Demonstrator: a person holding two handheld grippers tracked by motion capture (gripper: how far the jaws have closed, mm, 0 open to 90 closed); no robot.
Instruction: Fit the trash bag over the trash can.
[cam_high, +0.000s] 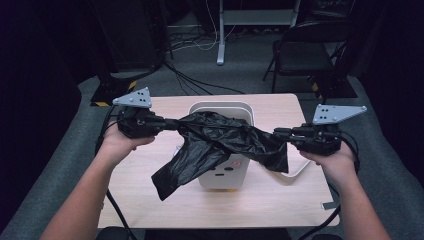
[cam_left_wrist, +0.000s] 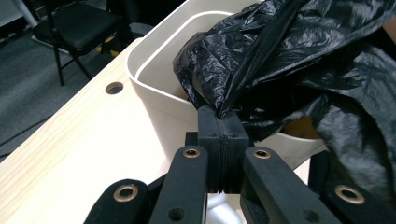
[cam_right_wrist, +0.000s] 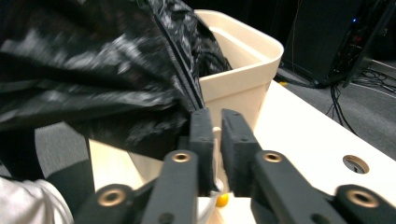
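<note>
Pale wooden table (cam_high: 280, 195) with cream bin (cam_high: 222, 177) standing at its middle

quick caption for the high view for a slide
Two hand-held tools, left tool and right tool, stretch a black trash bag above a cream bin on the table.

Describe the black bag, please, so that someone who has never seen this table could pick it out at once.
On the pale wooden table stands a cream bin. Stretched above the bin, between the left gripper and the right gripper, hangs the black bag. It is the one crinkly, glossy black sheet here, with a loose end drooping in front of the bin.
</note>
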